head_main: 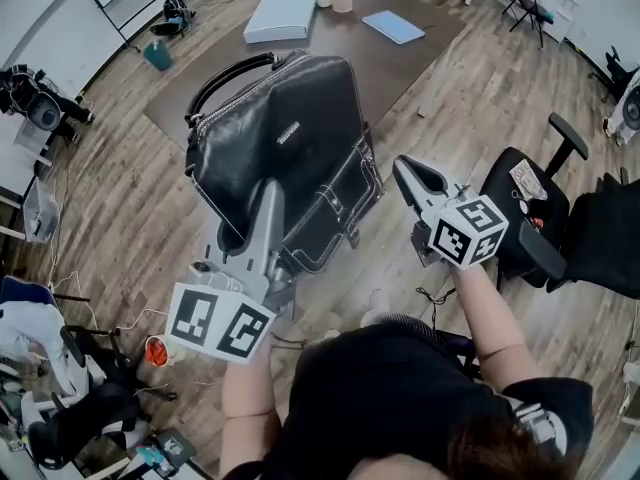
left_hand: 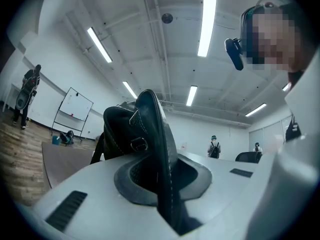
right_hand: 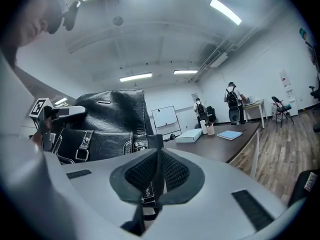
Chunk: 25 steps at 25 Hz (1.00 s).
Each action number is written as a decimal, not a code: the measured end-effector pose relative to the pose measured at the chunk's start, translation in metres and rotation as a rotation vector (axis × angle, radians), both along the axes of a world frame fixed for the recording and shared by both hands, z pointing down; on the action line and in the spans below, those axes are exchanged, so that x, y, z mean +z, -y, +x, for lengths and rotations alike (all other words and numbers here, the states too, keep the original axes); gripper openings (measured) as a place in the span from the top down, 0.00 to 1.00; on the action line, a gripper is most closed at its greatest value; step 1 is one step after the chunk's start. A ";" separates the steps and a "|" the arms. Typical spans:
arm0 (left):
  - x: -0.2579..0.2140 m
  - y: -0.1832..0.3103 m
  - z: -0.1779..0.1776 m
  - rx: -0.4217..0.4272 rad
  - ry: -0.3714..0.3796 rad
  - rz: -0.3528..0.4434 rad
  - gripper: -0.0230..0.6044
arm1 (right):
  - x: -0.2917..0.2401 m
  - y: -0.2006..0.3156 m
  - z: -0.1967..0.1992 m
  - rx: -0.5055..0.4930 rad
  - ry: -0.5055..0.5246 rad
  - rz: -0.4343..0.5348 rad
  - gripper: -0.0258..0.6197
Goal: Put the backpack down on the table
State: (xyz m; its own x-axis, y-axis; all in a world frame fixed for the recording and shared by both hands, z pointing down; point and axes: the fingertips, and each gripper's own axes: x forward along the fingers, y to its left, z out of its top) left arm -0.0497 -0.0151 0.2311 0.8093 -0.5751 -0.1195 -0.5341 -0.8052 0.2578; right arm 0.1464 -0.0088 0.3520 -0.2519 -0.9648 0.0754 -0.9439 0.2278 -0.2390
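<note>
Backpack (head_main: 290,138) of black leather, likely heavy and floppy, hangs short of the table (head_main: 400,68), my left gripper (head_main: 268,186) clamped on its edge, my right gripper (head_main: 400,165) pinching a thin strap (right_hand: 150,196).

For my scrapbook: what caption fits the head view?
Left tongs and right tongs hold a black backpack up before the brown table.

Right claw (right_hand: 159,153) pinched on black backpack's (right_hand: 110,121) strap (right_hand: 148,196) (zipper-edged), brown table (right_hand: 220,149) beyond
</note>
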 end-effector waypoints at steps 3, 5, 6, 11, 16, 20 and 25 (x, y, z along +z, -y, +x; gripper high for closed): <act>-0.001 0.007 0.022 -0.017 0.018 0.003 0.86 | -0.009 0.015 0.015 -0.052 0.008 0.019 0.88; -0.002 0.011 0.037 -0.023 0.032 0.012 0.86 | -0.016 0.025 0.026 -0.097 0.025 0.037 0.82; -0.002 0.012 0.045 -0.027 0.038 0.017 0.86 | -0.020 0.031 0.032 -0.119 0.035 0.046 0.78; 0.002 0.014 0.074 -0.050 0.036 0.017 0.86 | -0.033 0.052 0.052 -0.216 0.056 0.073 0.64; 0.008 0.020 0.093 -0.054 0.042 0.000 0.86 | -0.045 0.074 0.052 -0.326 0.080 0.095 0.54; 0.011 0.024 0.102 -0.033 0.067 0.000 0.86 | -0.049 0.093 0.040 -0.458 0.114 0.091 0.49; 0.015 0.035 0.101 -0.014 0.065 -0.001 0.86 | -0.046 0.099 0.027 -0.583 0.160 0.071 0.59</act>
State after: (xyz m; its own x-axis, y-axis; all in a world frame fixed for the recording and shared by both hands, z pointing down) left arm 0.0516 -0.0499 0.2459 0.8070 -0.5867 -0.0670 -0.5610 -0.7972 0.2229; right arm 0.1731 -0.1081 0.3062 -0.7431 -0.6659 -0.0661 -0.6128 0.7168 -0.3327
